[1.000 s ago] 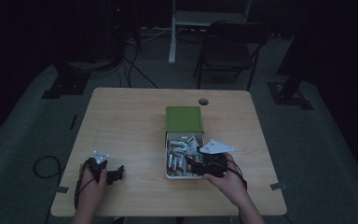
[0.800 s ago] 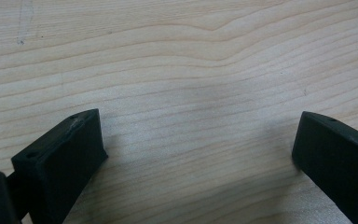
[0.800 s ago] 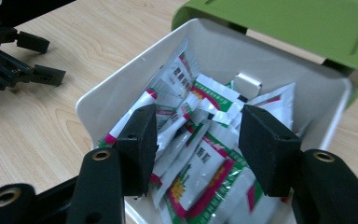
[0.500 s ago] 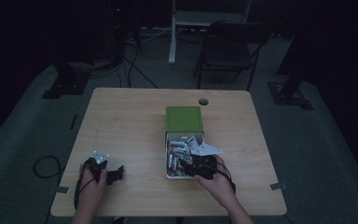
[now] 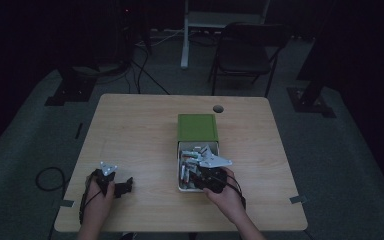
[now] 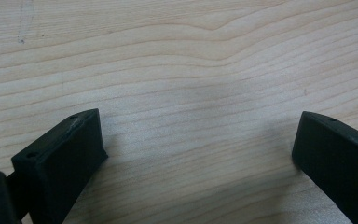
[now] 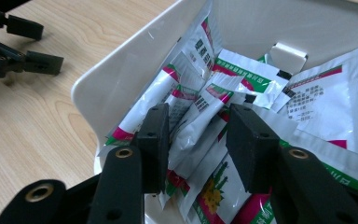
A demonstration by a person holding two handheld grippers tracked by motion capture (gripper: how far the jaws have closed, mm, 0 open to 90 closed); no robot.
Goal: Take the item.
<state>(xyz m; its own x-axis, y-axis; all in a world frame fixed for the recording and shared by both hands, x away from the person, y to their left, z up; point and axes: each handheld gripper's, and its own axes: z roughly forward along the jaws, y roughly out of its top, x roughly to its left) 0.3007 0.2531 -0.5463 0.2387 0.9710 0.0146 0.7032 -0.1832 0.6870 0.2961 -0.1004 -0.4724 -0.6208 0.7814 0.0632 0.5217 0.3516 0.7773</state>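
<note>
A white box holds several white sachets printed in green and pink; its green lid lies just beyond it. My right gripper dips into the near end of the box. Its jaws have just been closing and now stand on either side of one puffed sachet, my right gripper still open around it. My left gripper rests on the table at the near left. The left gripper is open wide, with bare wood between its jaws.
A round cable hole sits near the table's far edge. A folding chair and a white stand are beyond the table. My left gripper lies off to the left of the box wall.
The right hand has moved left and down into the near end of the box, and its jaws have narrowed. The left hand has stayed where it was.
</note>
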